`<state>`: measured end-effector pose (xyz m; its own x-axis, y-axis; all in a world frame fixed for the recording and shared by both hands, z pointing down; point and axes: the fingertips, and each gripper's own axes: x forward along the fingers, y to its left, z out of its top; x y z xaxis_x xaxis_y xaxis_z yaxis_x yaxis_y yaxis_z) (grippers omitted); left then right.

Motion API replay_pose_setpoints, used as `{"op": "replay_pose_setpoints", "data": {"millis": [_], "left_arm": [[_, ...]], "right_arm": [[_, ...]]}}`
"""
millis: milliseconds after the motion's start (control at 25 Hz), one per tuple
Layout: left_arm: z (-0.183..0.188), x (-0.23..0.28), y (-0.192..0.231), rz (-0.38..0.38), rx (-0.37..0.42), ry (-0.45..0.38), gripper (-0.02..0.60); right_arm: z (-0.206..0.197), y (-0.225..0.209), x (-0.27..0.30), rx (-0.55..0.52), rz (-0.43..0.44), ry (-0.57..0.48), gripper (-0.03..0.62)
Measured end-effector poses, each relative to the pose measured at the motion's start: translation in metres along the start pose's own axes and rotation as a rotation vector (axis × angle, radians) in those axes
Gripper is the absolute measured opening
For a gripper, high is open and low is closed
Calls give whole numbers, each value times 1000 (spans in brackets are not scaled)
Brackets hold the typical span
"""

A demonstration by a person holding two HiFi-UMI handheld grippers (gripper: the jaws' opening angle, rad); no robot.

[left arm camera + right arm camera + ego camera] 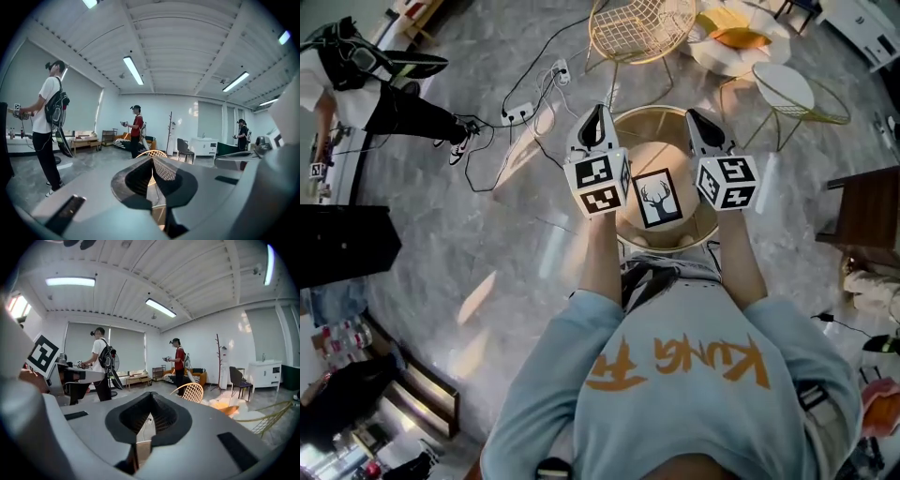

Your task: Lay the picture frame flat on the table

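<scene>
A black picture frame (659, 198) with a deer silhouette stands upright on the round wooden table (654, 155) with a gold rim, near its close edge. Both grippers are held level above the table, pointing away from me, the frame between and below their marker cubes. My left gripper (598, 112) is left of the frame, and in the left gripper view its tips (152, 158) meet with nothing between them. My right gripper (695, 116) is to the frame's right, and its tips (151, 393) also touch, empty. Neither gripper touches the frame, which does not show in the two gripper views.
A gold wire chair (639, 28) stands beyond the table, with white round side tables (783, 86) at the back right. A power strip with cables (517, 114) lies on the floor at left, near a person (366, 89). Dark wooden furniture (867, 211) is at right.
</scene>
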<state>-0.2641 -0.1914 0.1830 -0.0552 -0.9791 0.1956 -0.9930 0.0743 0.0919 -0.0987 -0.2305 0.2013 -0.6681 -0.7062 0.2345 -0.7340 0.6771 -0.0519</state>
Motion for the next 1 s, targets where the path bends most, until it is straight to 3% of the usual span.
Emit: {"op": "replay_pose_setpoints", "data": {"millis": [360, 1000], "left_arm": [[42, -8, -20, -18, 56, -98, 21], [52, -30, -24, -30, 55, -146, 21]], "right_arm": [[55, -11, -26, -38, -41, -108, -3], [65, 6, -45, -79, -46, -130, -3]]}}
